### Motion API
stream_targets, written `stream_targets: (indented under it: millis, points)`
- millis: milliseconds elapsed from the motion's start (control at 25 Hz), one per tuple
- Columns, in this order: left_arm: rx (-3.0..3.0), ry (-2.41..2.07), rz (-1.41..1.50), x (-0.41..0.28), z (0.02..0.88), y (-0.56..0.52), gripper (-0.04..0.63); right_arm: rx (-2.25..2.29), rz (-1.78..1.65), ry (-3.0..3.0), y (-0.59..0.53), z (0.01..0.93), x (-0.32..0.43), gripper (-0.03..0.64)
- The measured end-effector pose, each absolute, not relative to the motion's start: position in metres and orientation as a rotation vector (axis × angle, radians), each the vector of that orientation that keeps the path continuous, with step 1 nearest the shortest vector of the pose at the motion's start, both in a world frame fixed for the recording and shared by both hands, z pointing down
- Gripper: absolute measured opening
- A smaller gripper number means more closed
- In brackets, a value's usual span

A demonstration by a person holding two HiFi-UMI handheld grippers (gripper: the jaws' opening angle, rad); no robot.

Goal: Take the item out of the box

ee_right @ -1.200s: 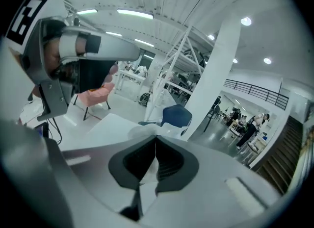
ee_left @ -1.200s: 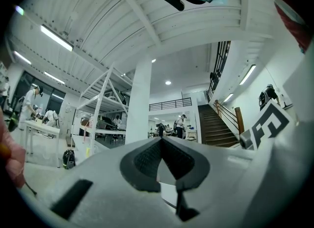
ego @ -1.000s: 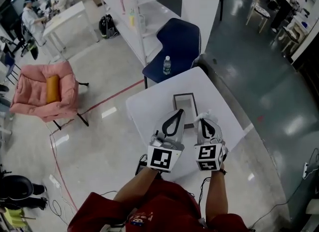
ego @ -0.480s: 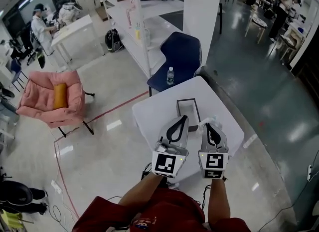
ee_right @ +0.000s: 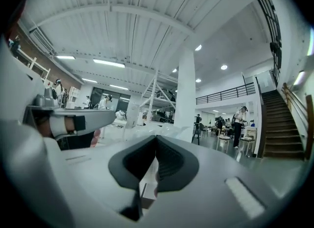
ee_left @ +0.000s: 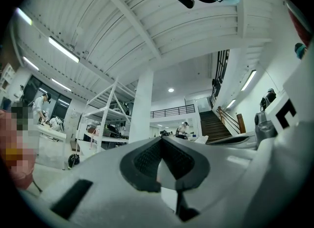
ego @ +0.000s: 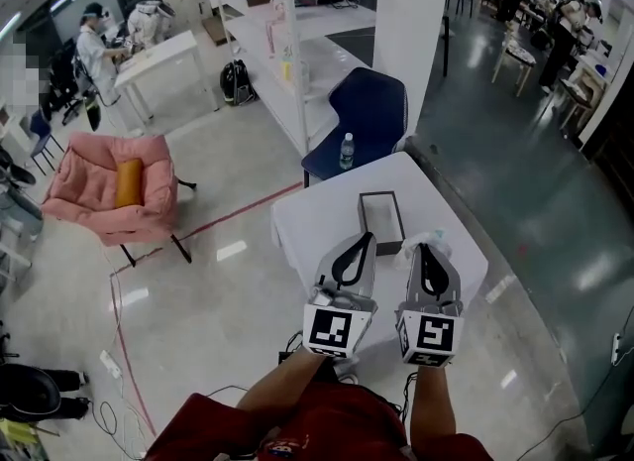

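**A:** What is taking up most of the head view?

**B:** The white bench (ego: 297,219) is sitting in the middle. A blue chair (ego: 362,112) is standing just past its far edge.

**A:** And the two tools?

**B:** Both are hovering side by side over the near part of the bench. The left gripper (ego: 368,239) is pointing at the near end of the box (ego: 381,219). Its jaws are pressing together with nothing between them. The right gripper (ego: 420,248) is hanging just to its right, and its jaws are also pressing together.

**A:** Is it holding anything?

**B:** A crinkled clear plastic item (ego: 439,240) is bunching at its jaw tips and appears pinched there. The right gripper view is showing the same plastic right at the tips.

**A:** So where is the item lying relative to the box?

**B:** It is sitting outside, just off the box's near right corner.

**A:** And the box itself?

**B:** It is lying flat and open on the bench, dark-rimmed and showing a pale inside.
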State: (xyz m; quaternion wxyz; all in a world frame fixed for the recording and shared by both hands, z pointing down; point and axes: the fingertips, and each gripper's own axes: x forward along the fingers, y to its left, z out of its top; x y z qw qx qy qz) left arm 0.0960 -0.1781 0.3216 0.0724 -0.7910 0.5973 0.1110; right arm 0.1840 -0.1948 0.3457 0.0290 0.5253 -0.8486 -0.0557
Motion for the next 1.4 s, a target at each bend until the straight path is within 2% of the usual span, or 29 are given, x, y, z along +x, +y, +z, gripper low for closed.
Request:
stream_targets:
  millis: [680, 1400]
  points:
    - [-2.310, 1.756, 0.443, 0.099, 0.299, -0.130, 0.002, 1.903, -0.470, -2.727, -0.137, 0.300, 0.194, 0.003]
    - [-2.280, 1.765, 0.422, 0.103, 0.304, -0.127, 0.002, 1.849, -0.420, -2.722, -0.145, 0.318, 0.200, 0.003]
